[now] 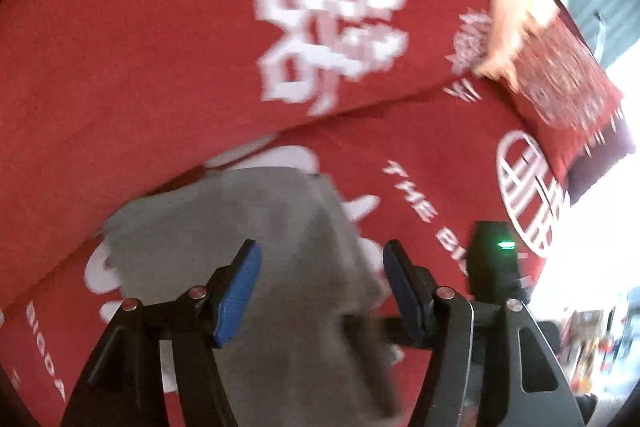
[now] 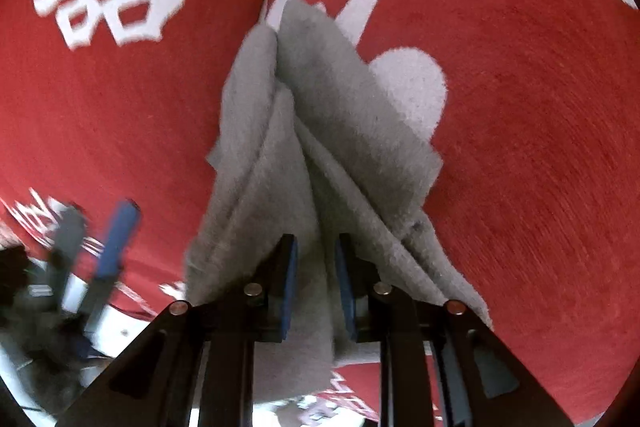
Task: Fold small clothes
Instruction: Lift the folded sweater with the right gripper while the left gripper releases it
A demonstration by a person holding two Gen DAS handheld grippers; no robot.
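The left gripper (image 1: 320,287) stands with its jaws wide apart. The grey cloth (image 1: 248,251) lies under and between its blue pads (image 1: 240,291), but they do not press on it. The cloth rests on a red cover (image 1: 140,47) with white signs and letters, and it reaches forward and to the left of this tool's tips.

The right gripper (image 2: 316,283) has its jaws narrow, with a bunch of the same grey cloth (image 2: 320,131) between the two pads; the pads seem to pinch it. From there the cloth runs forward, away from the tool, in long folds onto the red cover (image 2: 520,147). To the lower left of the right gripper, the left gripper (image 2: 116,243) shows blurred.
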